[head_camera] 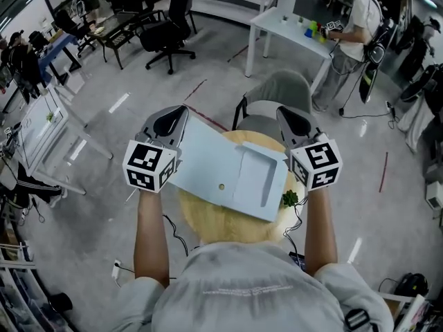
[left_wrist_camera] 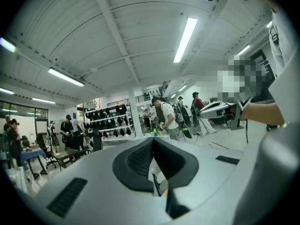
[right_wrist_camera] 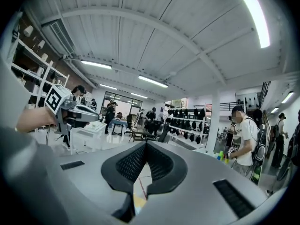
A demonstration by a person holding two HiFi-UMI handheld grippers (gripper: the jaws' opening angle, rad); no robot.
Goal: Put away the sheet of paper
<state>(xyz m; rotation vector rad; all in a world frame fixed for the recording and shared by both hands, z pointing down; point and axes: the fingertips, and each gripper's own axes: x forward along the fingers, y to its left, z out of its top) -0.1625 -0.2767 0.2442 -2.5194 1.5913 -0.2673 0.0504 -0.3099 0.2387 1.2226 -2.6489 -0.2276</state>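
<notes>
A pale blue paper folder (head_camera: 208,161) with a small snap button lies slanted over the round wooden table (head_camera: 208,220). A lighter panel (head_camera: 259,178) covers its right half; I cannot tell whether that is the sheet or a flap. My left gripper (head_camera: 181,109) is at the folder's upper left corner, shut on its edge. That edge shows as a thin dark line (left_wrist_camera: 155,183) below the left gripper's (left_wrist_camera: 153,140) meeting pads. My right gripper (head_camera: 282,111) is shut beside the folder's right corner. In the right gripper view nothing shows between the right gripper's (right_wrist_camera: 146,144) pads.
A small green sprig (head_camera: 289,199) sits at the table's right rim. A grey chair (head_camera: 277,95) stands just beyond the table. Behind it is a white table (head_camera: 291,30) with a person (head_camera: 349,40) beside it. Office chairs (head_camera: 163,37) stand far left. Cables (head_camera: 176,234) trail on the floor.
</notes>
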